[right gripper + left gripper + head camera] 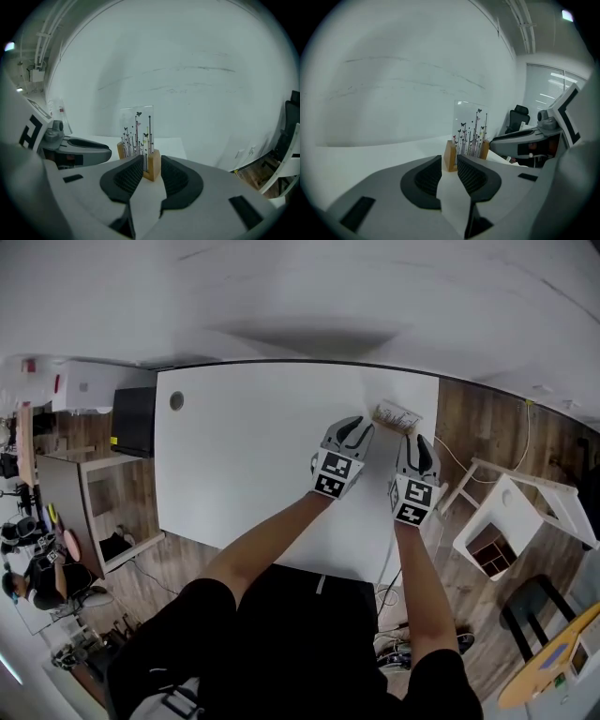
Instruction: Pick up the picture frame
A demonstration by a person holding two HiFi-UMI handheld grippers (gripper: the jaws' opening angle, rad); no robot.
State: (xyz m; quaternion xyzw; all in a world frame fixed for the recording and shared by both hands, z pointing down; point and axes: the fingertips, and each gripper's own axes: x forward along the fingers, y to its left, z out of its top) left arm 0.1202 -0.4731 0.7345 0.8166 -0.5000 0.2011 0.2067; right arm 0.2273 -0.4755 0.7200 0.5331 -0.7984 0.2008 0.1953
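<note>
The picture frame (396, 415) stands near the far right corner of the white table (244, 456). It is a clear panel printed with thin flowers and butterflies, held upright in a wooden block at each end. My left gripper (359, 426) is open by a narrow gap. In the left gripper view the left wooden block (450, 157) sits just past the left gripper (449, 161). My right gripper (419, 440) is also open. In the right gripper view the right block (152, 169) lies between the fingertips of the right gripper (152, 164); I cannot tell whether they touch it.
A plain white wall rises close behind the table. A round cable hole (176, 401) is at the table's far left. A white cable (469, 460) hangs off the right edge toward a small white shelf unit (511, 521) on the wooden floor.
</note>
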